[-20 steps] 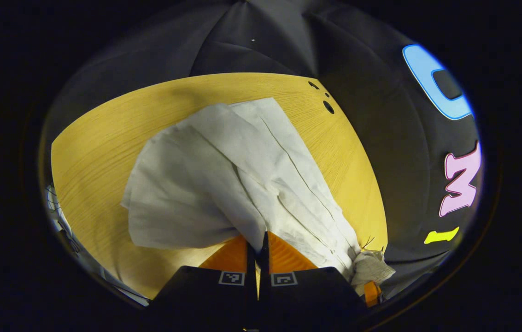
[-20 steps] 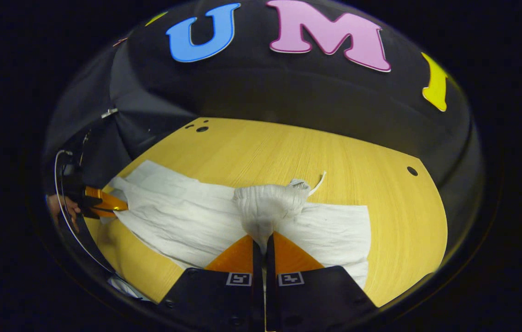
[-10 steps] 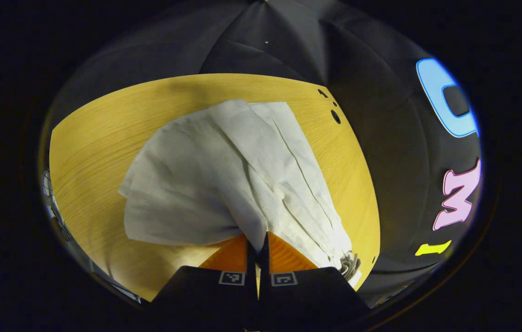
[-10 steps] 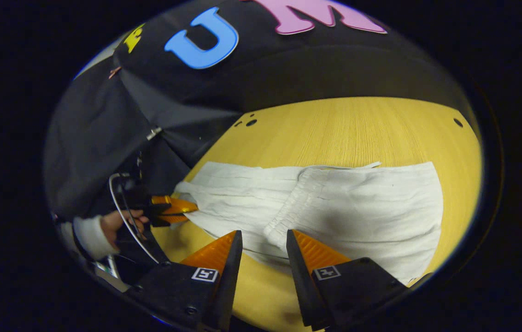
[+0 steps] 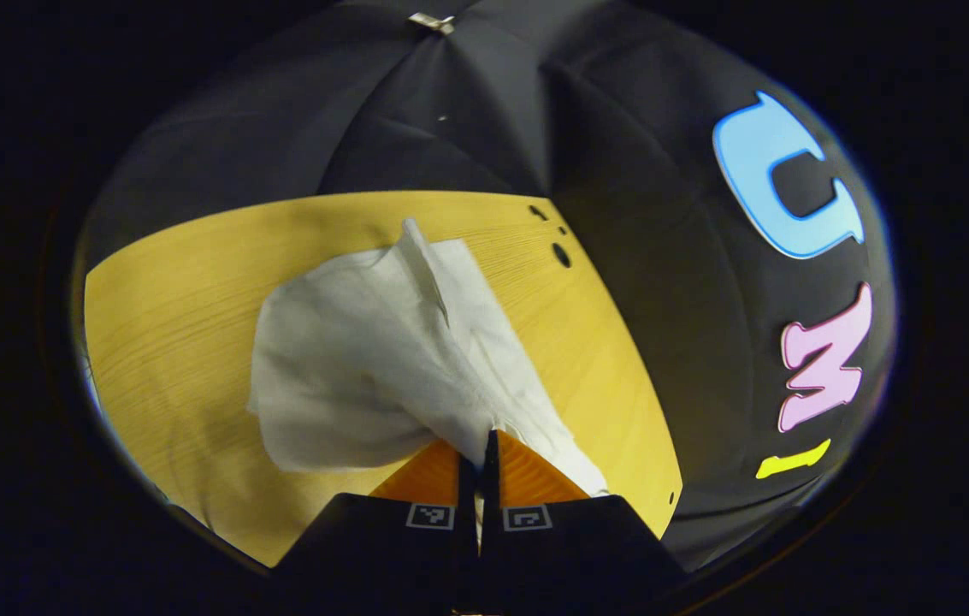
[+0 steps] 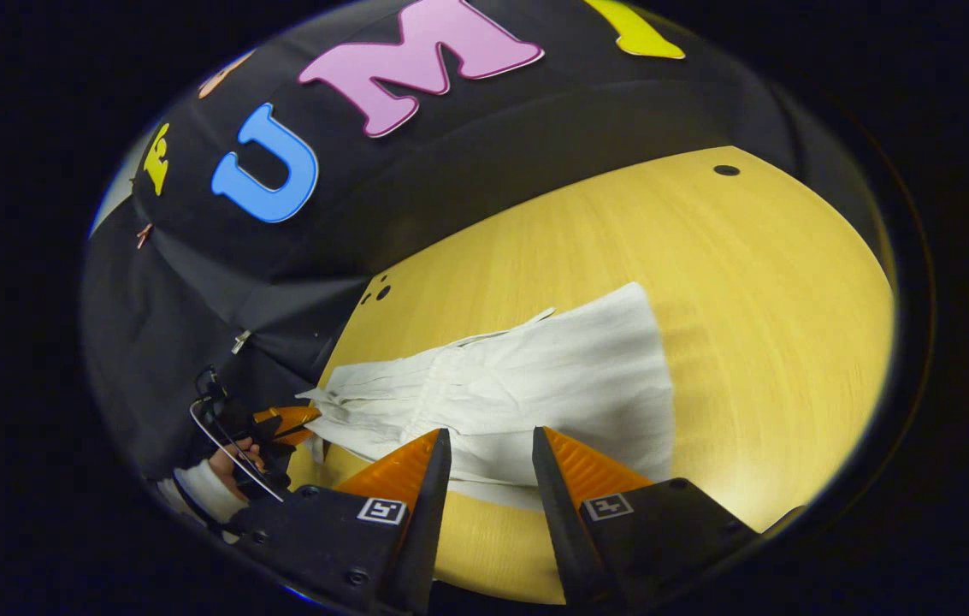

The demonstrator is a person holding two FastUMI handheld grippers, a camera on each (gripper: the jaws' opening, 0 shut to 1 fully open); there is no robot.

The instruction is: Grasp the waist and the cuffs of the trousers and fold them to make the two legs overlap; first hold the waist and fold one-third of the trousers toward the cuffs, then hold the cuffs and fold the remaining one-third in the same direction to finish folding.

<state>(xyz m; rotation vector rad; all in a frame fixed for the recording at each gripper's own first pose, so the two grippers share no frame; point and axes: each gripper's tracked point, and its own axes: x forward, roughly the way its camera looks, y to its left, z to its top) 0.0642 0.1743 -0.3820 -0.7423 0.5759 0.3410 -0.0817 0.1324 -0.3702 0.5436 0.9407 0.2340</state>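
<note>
White trousers [image 6: 535, 385] lie partly folded on the yellow wooden table [image 6: 749, 282]; the waist part with its drawstring rests on top of the legs. In the left gripper view my left gripper [image 5: 478, 445] is shut on the cuff end of the trousers [image 5: 381, 359], and the cloth rises from the table to the fingers. That gripper [image 6: 292, 421] is also at the far left of the right gripper view, held by a hand [image 6: 232, 458]. My right gripper [image 6: 491, 441] is open just above the near edge of the folded cloth, holding nothing.
Small round holes [image 5: 561, 254] mark the table's far corner, and one more hole [image 6: 725, 170] lies near another edge. Bare tabletop lies to the right of the trousers in the right gripper view. The black booth wall [image 6: 450, 154] closes in behind the table.
My right gripper let go of the waist, opened and drew back; the waist now lies flat on the legs. My left gripper lifted the cuff end and carried it toward the waist, bunching the cloth.
</note>
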